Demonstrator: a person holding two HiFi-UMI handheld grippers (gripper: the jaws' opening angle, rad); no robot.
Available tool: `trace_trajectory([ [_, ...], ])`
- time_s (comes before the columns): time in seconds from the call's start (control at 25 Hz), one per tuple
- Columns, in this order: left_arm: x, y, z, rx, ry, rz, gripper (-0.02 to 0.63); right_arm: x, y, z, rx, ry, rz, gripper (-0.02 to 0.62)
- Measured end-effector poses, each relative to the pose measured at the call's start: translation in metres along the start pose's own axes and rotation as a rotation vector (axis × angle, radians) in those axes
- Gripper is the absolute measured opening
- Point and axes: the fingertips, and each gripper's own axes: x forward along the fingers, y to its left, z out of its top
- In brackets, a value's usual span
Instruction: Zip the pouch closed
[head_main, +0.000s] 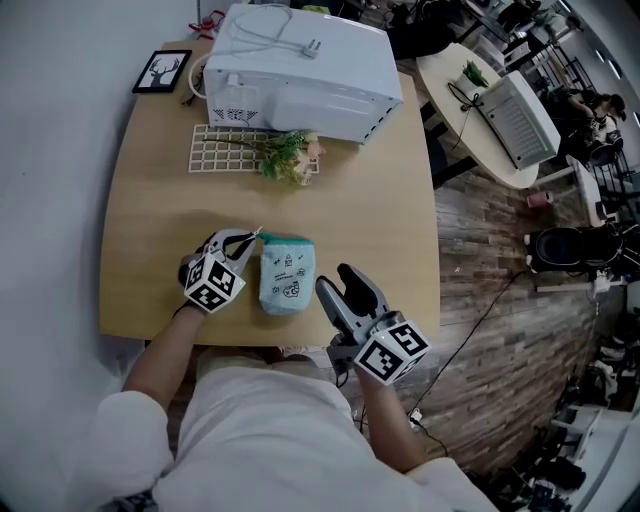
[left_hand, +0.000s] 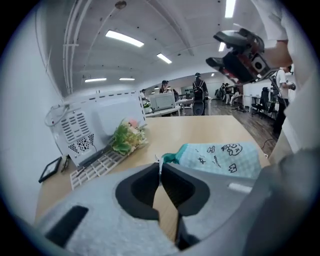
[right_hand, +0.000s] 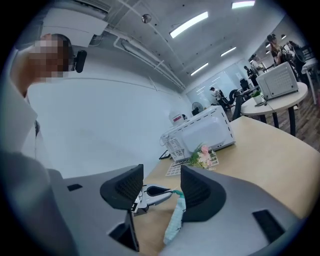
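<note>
mint pouch on worktop, left tool pinched tight on its zip pull at 11 o'clock, right tool half open at its 3 o'clock, empty

We've got the pouch on the bench, nr the front edge. It's small & soft, pale mint check fabric w/ dark doodles: a crown, stars, squiggles. There's a darker teal tab at its top-left corner, and that's where the thin white pull sits, pinched in the closed jaws of the left tool. The tab end is raised a bit, w/ the body trailing down towards the bench, seen nearly edge-on from the right gripper view. Whether the zip's open or closed, we can't tell.
</note>
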Motion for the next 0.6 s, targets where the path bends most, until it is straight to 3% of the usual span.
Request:
trace_trajectory([
  [0.24, -0.031, -0.007, 0.046, 0.084, -0.146, -0.032, 0.028, 0.0, 0.007, -0.007, -0.004, 0.036, 0.066, 0.225],
  [0.6, -0.085, -0.031, 0.116, 0.137, -0.371, -0.206, 0.026, -0.001, 0.03, 0.002, -0.308, 0.138, 0.171, 0.199],
])
